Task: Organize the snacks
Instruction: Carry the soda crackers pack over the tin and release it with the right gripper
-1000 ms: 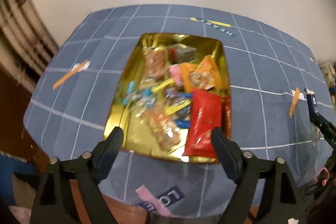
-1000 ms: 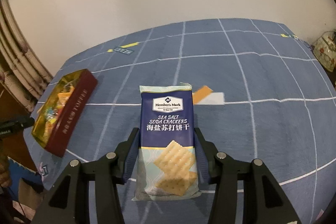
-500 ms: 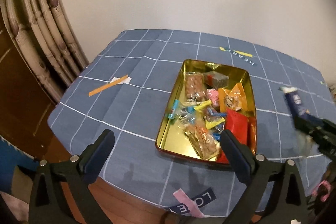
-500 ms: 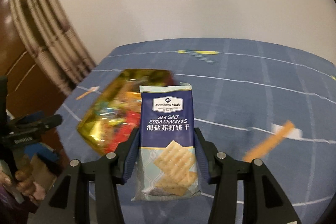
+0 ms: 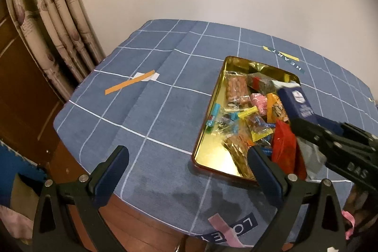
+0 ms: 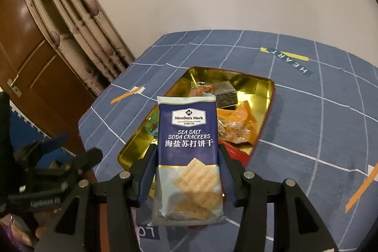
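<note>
My right gripper (image 6: 187,171) is shut on a blue pack of sea salt soda crackers (image 6: 187,148) and holds it above the near end of a gold tin (image 6: 264,86). The tin (image 5: 212,117) holds several wrapped snacks, among them a red packet (image 5: 283,148) and an orange packet (image 6: 238,119). In the left wrist view the right gripper (image 5: 335,145) comes in from the right over the tin with the cracker pack (image 5: 297,100). My left gripper (image 5: 186,164) is open and empty, above the table's near edge, left of the tin.
The table has a blue checked cloth (image 5: 153,110) with orange tape strips (image 5: 128,85) on it. A curtain (image 5: 54,23) and a wooden door (image 6: 35,63) stand to the left. The table's near edge drops off below my left gripper.
My right gripper has carried the cracker pack leftward to above the tin. My left gripper has drawn back and turned left, away from the tin.
</note>
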Available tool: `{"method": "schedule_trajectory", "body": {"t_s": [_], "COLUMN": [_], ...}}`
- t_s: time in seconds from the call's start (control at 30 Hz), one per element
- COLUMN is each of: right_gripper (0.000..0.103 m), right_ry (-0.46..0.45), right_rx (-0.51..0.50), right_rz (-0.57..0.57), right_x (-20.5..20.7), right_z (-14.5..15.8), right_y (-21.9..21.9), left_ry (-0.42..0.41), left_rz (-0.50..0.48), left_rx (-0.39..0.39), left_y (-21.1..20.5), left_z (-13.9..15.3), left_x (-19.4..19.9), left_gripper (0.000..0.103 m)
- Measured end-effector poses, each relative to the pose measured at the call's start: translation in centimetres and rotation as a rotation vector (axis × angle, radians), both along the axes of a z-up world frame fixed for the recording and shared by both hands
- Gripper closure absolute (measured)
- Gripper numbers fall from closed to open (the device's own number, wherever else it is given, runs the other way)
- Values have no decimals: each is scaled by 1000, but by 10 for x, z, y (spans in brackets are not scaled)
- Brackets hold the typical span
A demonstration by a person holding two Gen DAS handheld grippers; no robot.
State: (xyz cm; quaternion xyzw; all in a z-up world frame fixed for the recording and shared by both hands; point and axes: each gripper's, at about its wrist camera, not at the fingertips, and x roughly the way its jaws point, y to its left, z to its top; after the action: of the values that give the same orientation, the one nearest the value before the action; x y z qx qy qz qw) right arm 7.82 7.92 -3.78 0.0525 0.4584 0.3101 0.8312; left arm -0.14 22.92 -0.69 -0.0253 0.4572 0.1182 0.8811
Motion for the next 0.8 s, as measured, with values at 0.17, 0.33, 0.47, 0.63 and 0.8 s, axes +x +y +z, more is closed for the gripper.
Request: {"method": "schedule_trajectory", "body": {"t_s": [0.17,0.33,0.47,0.63,0.8], "right_gripper": [53,53,53,53,53], "right_ry": [13,30,44,56,60], "right_rx": [-7,-13,-20,-23,-29], "right_rz": [2,-5,-9,-25,-38], "right_x": [8,16,20,25,29], "right_z": [-4,-9,-14,-18,-20], "right_y": [11,19,24,27,30], "left_ry": [10,24,31,48,48], "left_rz": [-1,-1,-5,-10,-9], "left_rx": [5,-4,-7,-6,-7], "left_y": [1,3,2,1,2], "left_z": [-3,-6,-7,-10,-10], "left_x": [2,3,3,6,6], "left_gripper": [4,4,4,4,4]}}
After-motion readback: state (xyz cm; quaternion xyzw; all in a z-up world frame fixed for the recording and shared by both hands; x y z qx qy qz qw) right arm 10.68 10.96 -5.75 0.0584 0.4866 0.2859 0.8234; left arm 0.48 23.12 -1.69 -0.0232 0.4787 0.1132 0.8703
